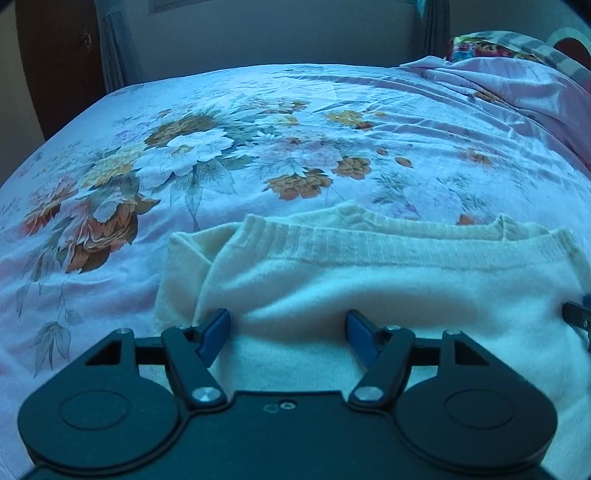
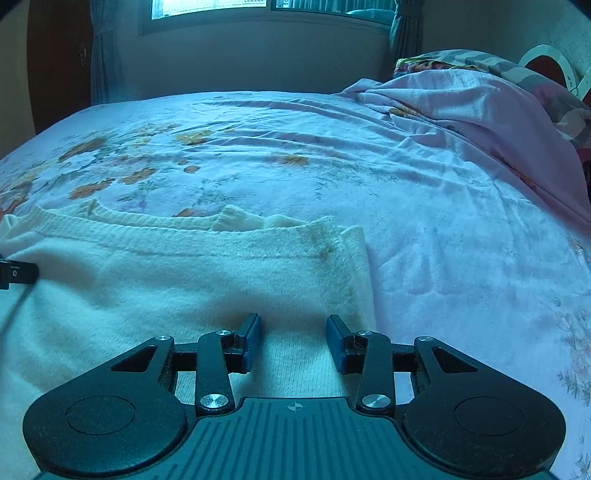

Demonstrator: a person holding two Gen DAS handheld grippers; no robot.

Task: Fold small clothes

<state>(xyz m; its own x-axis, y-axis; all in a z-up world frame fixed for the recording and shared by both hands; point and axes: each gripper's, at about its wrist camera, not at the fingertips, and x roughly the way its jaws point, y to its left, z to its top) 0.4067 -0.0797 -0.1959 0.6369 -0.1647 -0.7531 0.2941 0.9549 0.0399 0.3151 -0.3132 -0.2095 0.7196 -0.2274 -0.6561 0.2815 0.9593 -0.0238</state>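
Through the left wrist camera we see our left gripper (image 1: 287, 334) low over a cream knit sweater (image 1: 388, 280) that lies on the bed (image 1: 258, 147). Its blue fingers (image 1: 214, 334) stand wide apart, and the soft body of the sweater shows in the gap between them. The left finger sits right at the garment's left fold; whether either pad presses into the knit we cannot tell, and nothing is pinched. Beyond the fingertips the ribbed hem (image 1: 369, 240) runs crosswise, and past it the floral bedsheet (image 1: 184, 155) spreads out. Far ahead and to the right of the fingers lies a bunched pink blanket (image 1: 517, 85). At the right edge, beside the sweater, a dark piece of the other gripper pokes in.

Through the right wrist camera we see our right gripper (image 2: 293, 341) over the same sweater (image 2: 166, 280), near its right edge. These fingers (image 2: 251, 341) stand apart too, though closer together than the left pair, with knit fabric visible between them and not clamped. Just right of the right finger the sweater's folded edge ends and bare sheet begins. Ahead of the fingertips the ribbed band (image 2: 184, 225) crosses the view, with a small cuff sticking out behind it. Further ahead and to the right sits the pink blanket (image 2: 480, 110), and a window (image 2: 207, 7) shows on the far wall.
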